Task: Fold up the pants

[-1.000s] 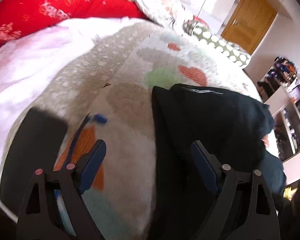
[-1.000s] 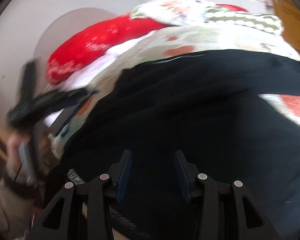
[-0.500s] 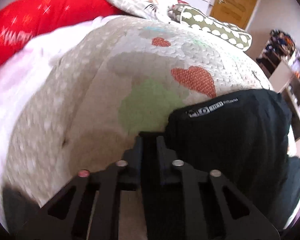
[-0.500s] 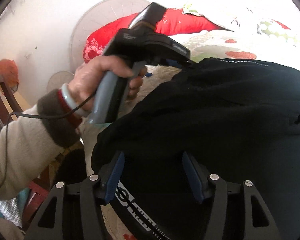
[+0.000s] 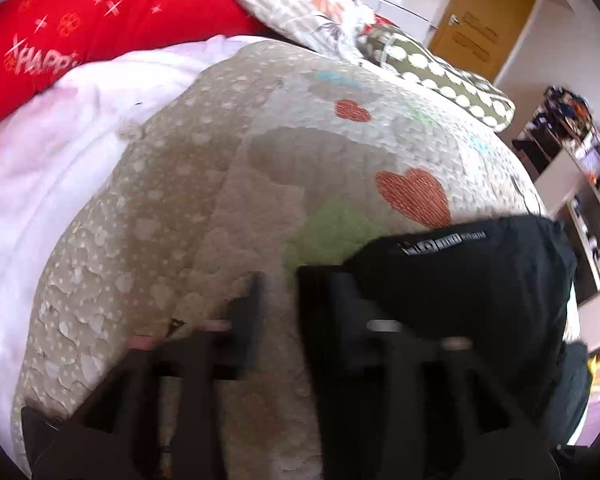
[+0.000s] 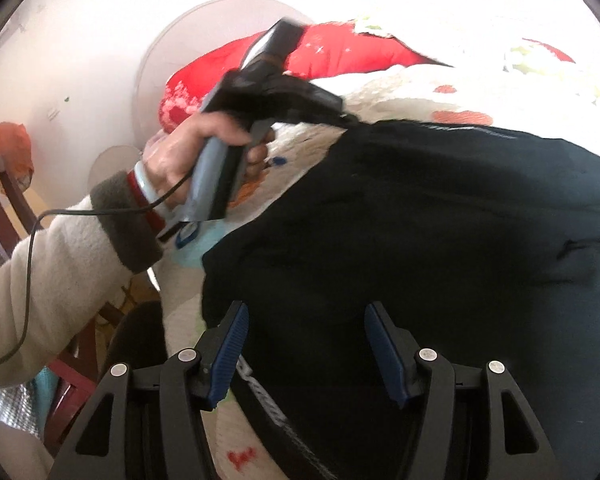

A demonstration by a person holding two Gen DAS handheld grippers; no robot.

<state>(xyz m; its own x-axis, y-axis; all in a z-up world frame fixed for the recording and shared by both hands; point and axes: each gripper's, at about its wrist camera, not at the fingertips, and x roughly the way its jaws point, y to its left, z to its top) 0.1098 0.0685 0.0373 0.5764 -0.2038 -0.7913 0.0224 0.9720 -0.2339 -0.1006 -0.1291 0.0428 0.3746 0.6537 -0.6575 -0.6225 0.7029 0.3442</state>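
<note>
Bright daylight everywhere, the white wall (image 6: 80, 40) is almost blown out. A wooden door (image 5: 484, 28) sits at the far end past the bed (image 5: 260, 168), with its heart-patterned quilt and a red pillow (image 5: 100, 20). Cluttered shelves (image 5: 572, 152) are on the right, and a dark wooden chair (image 6: 4, 184) stands by the wall.

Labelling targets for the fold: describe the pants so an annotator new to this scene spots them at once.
Start at the bed's beige quilted bedspread with red hearts. On its right side lies a black fabric heap, the black pants, bearing a small white printed label. It is the only dark item; the pillows behind are red, floral and dotted.
</note>
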